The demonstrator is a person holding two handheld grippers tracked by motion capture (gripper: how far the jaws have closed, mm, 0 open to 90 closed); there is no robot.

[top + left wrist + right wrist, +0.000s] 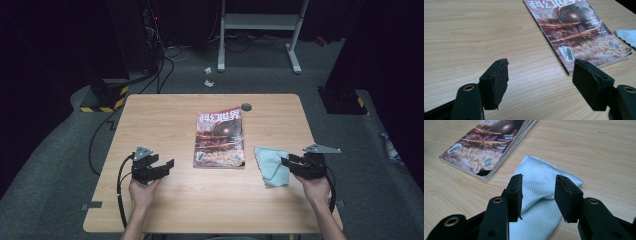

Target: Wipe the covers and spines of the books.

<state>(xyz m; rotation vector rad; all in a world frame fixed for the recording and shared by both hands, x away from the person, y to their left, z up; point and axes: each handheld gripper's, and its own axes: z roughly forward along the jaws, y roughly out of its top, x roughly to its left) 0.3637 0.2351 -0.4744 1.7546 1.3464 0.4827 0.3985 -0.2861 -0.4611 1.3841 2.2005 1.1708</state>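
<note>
Your right gripper (pixel 537 192) had jaws apart w/ the cloth (pixel 541 195) under & between them, not pinched yet. Left gripper (pixel 540 77) was wide open, empty, magazine (pixel 579 32) just ahead-right. Nothing grabbed or wiped yet, I'd say; all left to do.

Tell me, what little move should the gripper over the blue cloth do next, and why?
Probably lower the right gripper and close it on the light blue woven cloth. Its jaws stand open right above the cloth, gripping nothing, and the cloth lies flat on the wooden table beside the glossy magazine.
</note>
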